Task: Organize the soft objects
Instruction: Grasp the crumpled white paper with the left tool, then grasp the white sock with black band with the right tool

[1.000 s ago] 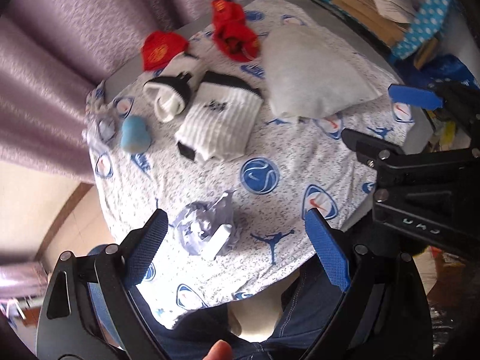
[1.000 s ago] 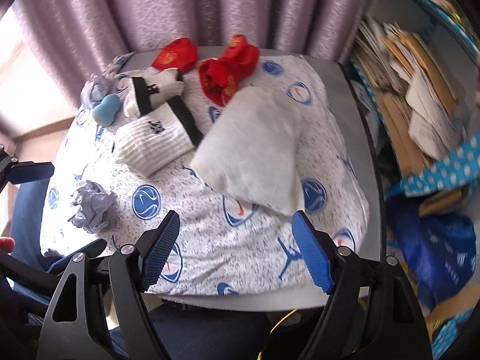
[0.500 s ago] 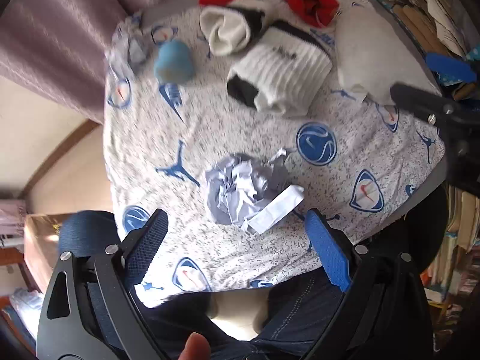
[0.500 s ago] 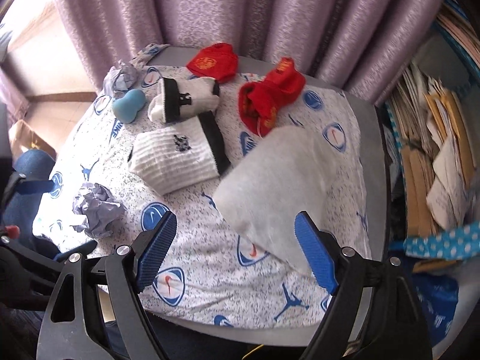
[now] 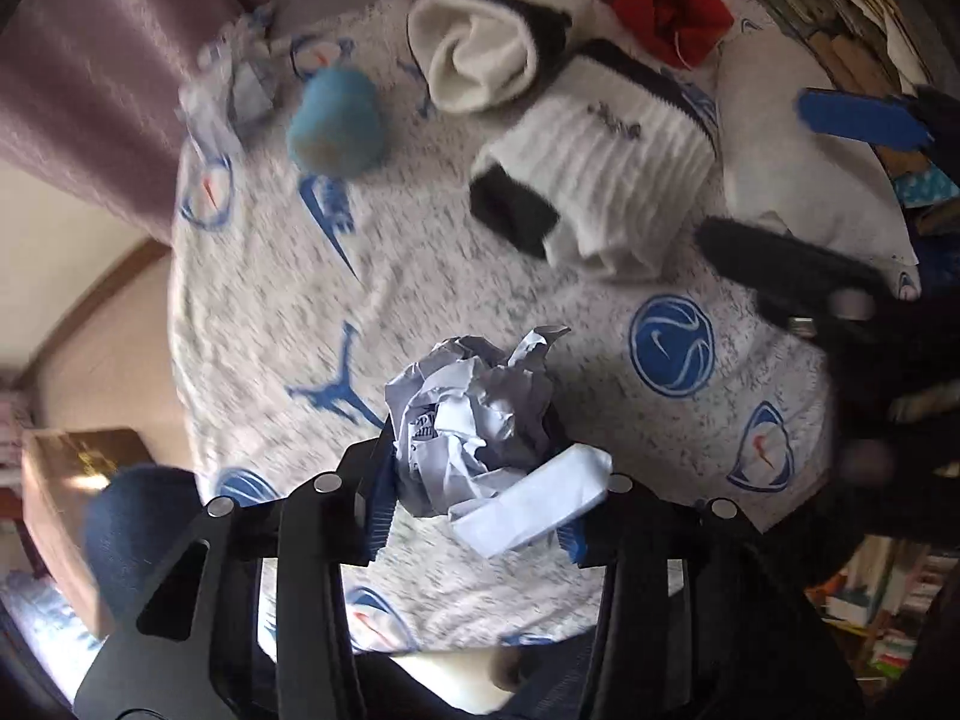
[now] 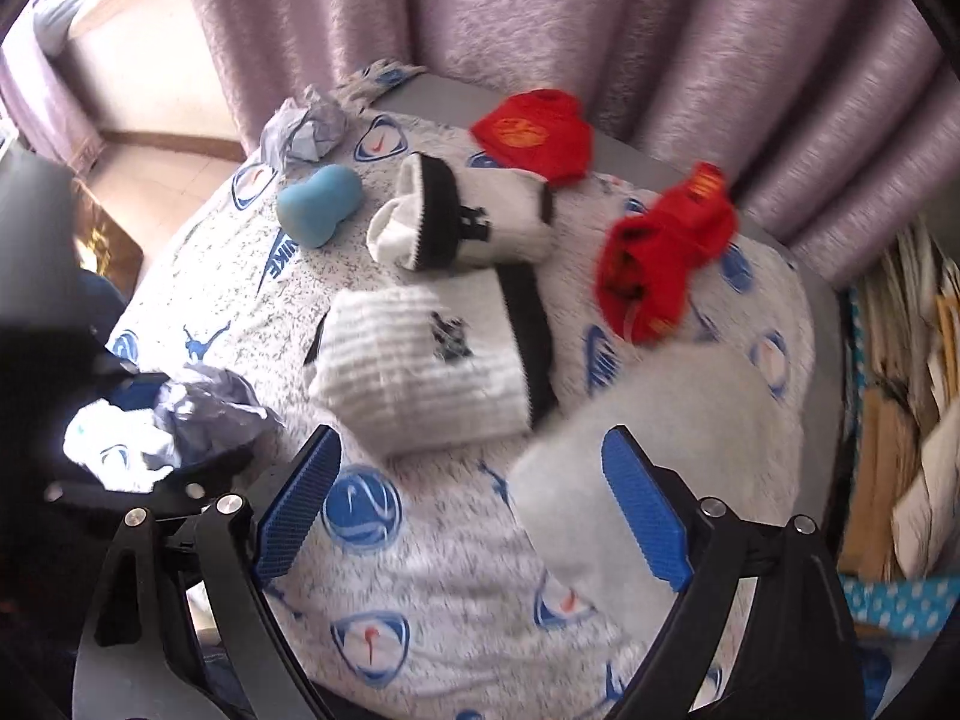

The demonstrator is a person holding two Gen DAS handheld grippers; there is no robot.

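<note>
Paper first: my left gripper (image 5: 480, 480) is pinching the crumpled paper ball (image 5: 474, 420), blue pads pressed into its two sides, near the front edge of the surface (image 5: 270, 276). A flat white strip of the same ball sticks out toward the right pad.

My right gripper (image 6: 474, 504) hangs spread wide with nothing between its pads, over the near half of the patterned cloth (image 6: 420, 570). Its right pad overlaps the edge of the grey pillow (image 6: 690, 420), though I cannot tell if it touches. Just ahead of it lies the folded white sock (image 6: 420, 360) with a black cuff, and past that the rolled white sock (image 6: 456, 222).

The far edge is crowded. One red sock (image 6: 534, 132) sits at the back rim, against the purple curtain (image 6: 600, 18), and a second red sock (image 6: 666, 252) lies just right of the rolled one. The blue sponge (image 6: 318, 204) and a second paper wad (image 6: 306, 132) take the far left corner.

Open room is the band of bare cloth left of centre, between the sponge and my held ball, and the patch between my right pads. Stacked papers (image 6: 900, 360) crowd the right side beyond the surface edge
</note>
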